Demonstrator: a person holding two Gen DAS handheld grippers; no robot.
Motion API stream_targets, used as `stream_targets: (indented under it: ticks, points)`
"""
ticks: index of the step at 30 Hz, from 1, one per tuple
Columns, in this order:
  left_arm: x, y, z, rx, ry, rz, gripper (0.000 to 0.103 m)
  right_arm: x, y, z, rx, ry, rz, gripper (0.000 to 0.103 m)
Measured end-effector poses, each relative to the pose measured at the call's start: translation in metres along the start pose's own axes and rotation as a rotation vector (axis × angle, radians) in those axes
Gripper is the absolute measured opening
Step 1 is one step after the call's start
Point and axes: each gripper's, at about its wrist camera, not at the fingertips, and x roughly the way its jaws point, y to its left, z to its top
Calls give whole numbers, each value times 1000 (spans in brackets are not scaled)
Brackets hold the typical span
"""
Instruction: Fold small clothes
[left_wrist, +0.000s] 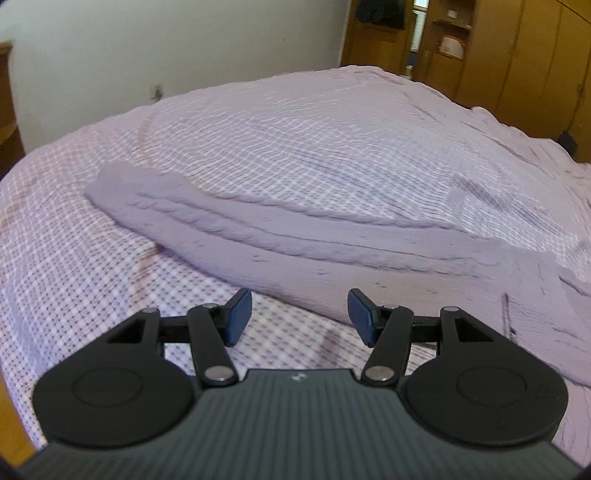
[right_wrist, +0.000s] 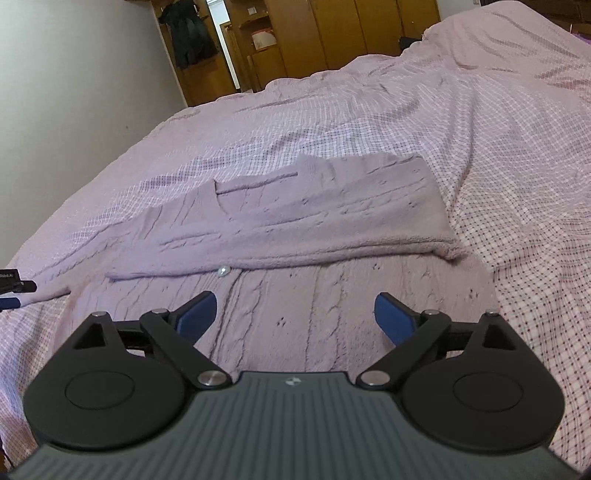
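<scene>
Both grippers hang over the checked bedspread (right_wrist: 517, 155) with nothing between their blue pads. Left gripper (left_wrist: 299, 317) stands about half open just short of the lilac knitted cardigan's (right_wrist: 295, 221) near edge; right gripper (right_wrist: 295, 317) is spread wide above the cardigan's lower front. On the bedspread the cardigan lies partly folded, one side turned over beside a small button (right_wrist: 222, 271).

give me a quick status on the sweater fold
Left gripper open, empty. Right gripper open, empty. Lilac sweater partly folded on the bed. Nothing in the way.
</scene>
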Motion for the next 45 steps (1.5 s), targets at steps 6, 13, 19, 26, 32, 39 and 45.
stream_targets:
  ticks: [6, 13, 19, 26, 32, 39, 45]
  points:
    - [11, 26, 4, -85, 21, -3, 59, -4, 9, -9, -4, 4, -16, 96]
    - [29, 60, 11, -256, 19, -33, 59, -6, 18, -10, -48, -1, -44, 97]
    - [40, 69, 16, -308, 10, -30, 59, -5, 20, -14, -52, 6, -64, 97]
    - [53, 75, 20, -349, -20, -32, 59, -2, 19, -21, -43, 28, -76, 97]
    - [59, 91, 22, -406, -94, -134, 59, 0, 16, -24, -44, 40, -86, 97]
    - [64, 85, 22, -296, -113, -137, 58, 3, 11, -28, -38, 54, -97, 97]
    - [69, 81, 26, -261, -89, -118, 14, 2, 9, -28, -33, 53, -99, 97]
